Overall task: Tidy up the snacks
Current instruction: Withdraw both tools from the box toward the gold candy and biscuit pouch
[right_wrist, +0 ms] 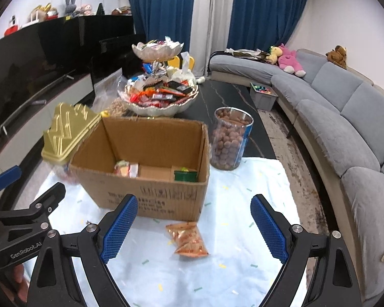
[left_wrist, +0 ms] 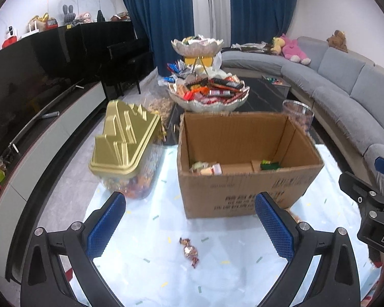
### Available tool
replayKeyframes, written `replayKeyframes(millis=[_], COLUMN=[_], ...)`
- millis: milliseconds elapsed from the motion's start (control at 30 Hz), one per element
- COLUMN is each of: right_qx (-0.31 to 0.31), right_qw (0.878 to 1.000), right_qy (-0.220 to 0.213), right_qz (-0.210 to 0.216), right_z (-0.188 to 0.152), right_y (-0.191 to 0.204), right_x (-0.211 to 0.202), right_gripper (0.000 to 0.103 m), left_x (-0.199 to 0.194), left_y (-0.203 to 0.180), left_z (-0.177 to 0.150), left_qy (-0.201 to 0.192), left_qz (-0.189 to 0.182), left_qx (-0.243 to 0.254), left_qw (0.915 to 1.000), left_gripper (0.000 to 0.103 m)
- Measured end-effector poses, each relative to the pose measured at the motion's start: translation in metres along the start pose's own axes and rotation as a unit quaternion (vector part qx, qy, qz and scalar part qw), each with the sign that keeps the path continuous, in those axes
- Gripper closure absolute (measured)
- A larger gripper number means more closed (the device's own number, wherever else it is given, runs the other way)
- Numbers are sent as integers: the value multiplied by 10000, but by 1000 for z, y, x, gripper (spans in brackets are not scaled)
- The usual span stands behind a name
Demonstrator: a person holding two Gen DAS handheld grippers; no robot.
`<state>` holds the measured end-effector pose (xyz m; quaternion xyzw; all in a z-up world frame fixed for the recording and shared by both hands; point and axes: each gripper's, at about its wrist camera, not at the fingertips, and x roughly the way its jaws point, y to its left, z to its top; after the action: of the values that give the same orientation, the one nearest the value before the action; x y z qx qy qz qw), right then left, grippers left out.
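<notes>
Snacks [right_wrist: 187,239], cardboard box [right_wrist: 151,194], "GenRobot.AI" gripper [right_wrist: 25,252]

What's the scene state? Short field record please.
surface: pale cloth over table
box: open cardboard box, a few snacks inside
left of box: gold-lidded jar
right of box: clear canister of round brown snacks
loose items: wrapped candy; orange snack packet
behind: tiered snack bowl
left gripper: open, empty
right gripper: open, empty

Home living rm: grey sectional sofa [right_wrist: 345,107] w/ plush toys [right_wrist: 290,60], blue curtains [left_wrist: 161,12], TV [left_wrist: 25,76].
</notes>
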<state>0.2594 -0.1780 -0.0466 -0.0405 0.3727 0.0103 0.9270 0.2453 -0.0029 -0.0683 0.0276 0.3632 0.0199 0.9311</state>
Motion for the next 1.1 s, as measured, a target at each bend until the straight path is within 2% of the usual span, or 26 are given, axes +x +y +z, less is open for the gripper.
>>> replayKeyframes(millis=[467, 800, 1100], right_qx=[-44, -87, -244], right_qw=[9988, 9967, 9948], right_qy=[484, 805, 989], right_qz=[-34, 17, 35], right_z=[-41, -62, -73], right_y=[-3, 0, 8], right_x=[35, 66, 88], right_gripper=[13, 13, 13], left_x=[25, 41, 66], left_y=[-1, 3, 6], left_z=[-50, -68, -85], left_qy=[354, 328, 599], left_qz=[219, 487, 519], left_qx=[-135, -344, -404], left_qw=[9990, 9977, 9960], left_gripper=[0, 0, 0])
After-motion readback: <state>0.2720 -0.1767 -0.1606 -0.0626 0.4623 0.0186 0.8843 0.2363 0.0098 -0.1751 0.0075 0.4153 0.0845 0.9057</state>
